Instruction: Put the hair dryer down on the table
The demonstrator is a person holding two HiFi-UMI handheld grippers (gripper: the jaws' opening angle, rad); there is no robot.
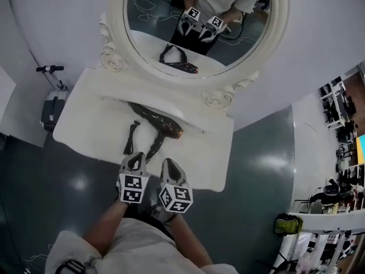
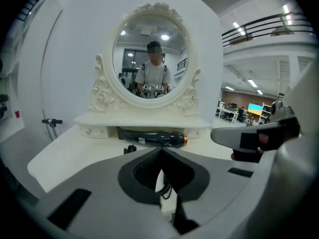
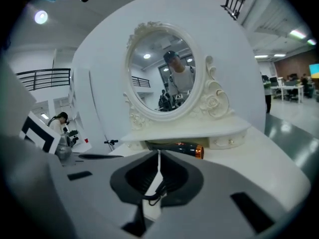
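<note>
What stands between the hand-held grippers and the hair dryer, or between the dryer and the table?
Nothing solid. The hair dryer already lies on the table below the mirror. Only its own black cord trails toward the left hand-held gripper and right hand-held gripper, both shut and empty at the near edge.

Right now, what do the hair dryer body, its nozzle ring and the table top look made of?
Hair dryer body: likely glossy dark plastic; light streaks reflect along it.
Nozzle ring: copper-coloured metallic finish, bright glint; metal or plated plastic, can't tell.
Table top: white, smooth, semi-gloss, probably painted wood or laminate; soft sheen, no grain visible.
</note>
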